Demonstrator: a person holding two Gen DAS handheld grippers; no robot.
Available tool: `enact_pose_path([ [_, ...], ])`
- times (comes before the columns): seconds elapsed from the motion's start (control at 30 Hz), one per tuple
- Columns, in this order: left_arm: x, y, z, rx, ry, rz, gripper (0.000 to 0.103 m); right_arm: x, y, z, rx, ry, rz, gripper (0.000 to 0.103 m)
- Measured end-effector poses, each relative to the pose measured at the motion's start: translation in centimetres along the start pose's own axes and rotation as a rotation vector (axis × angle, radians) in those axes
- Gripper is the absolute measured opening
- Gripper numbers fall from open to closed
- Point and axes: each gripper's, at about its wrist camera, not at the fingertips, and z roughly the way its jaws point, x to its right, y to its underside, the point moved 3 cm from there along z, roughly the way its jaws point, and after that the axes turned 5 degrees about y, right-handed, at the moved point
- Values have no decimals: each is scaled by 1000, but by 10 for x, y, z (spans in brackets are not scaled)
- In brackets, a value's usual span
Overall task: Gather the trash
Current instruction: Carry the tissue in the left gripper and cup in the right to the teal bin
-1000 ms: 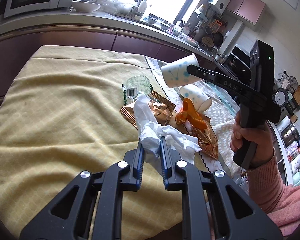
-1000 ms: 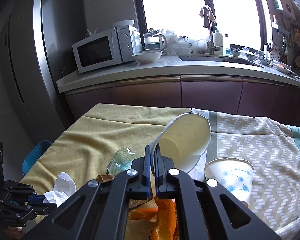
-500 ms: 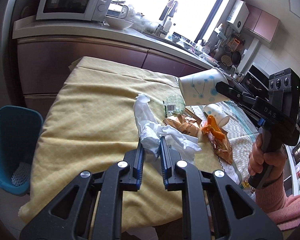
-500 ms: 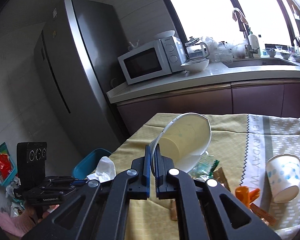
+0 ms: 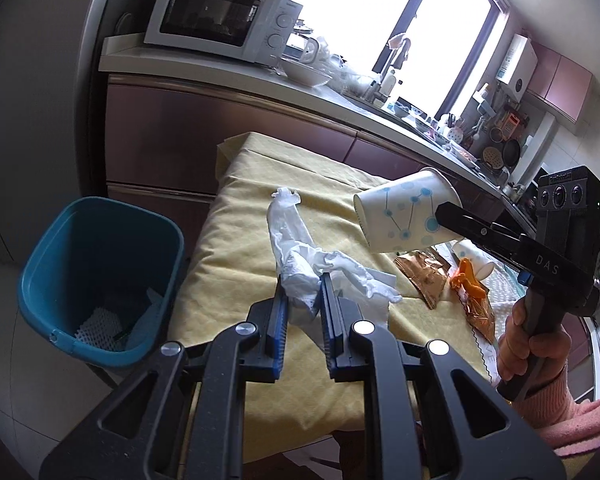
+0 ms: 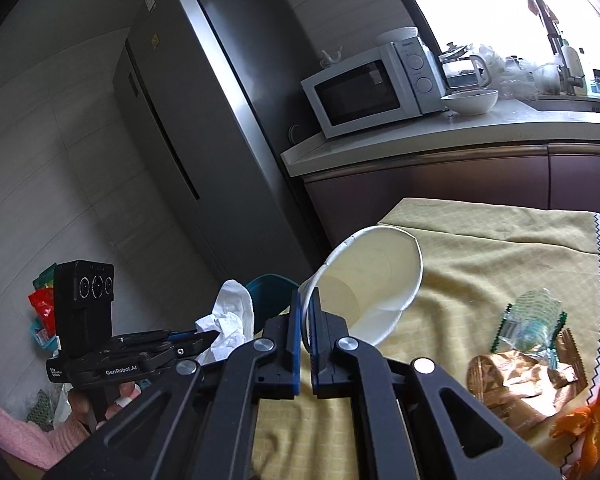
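Both grippers were loaded up with trash, held over the left end of the yellow-clothed table.

The left gripper (image 5: 303,280) had its fingers clamped on a crumpled white tissue (image 5: 300,256), which stuck up and flopped out to the right above the yellow tablecloth (image 5: 240,240). The right gripper (image 6: 309,300) had its fingers pinched together on the rim of a white paper cup (image 6: 374,276) with a blue dot pattern, tipped on its side in the air with the mouth facing the right wrist camera. A teal trash bin (image 5: 100,248) sat on the floor just left of the table, with some scraps in the bottom. Further right on the cloth lay a gold snack wrapper (image 6: 516,376), a clear green-edged wrapper (image 6: 534,324), some orange peel (image 5: 470,280) and a second paper cup (image 5: 476,256) on its side.
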Motion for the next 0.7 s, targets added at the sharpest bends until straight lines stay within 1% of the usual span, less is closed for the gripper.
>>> enact_pose_path([
  [0.33,-41,2,-36,43,-90,-63,15,-30,-5,38,-53,-85,-36,3],
  [0.57,-51,5,-50,56,-114,-80,15,-40,-6,61,-82,-118,-42,3],
  [0.7,-54,3,-50,60,-125,-86,15,-42,-5,71,-96,-128,-46,3],
])
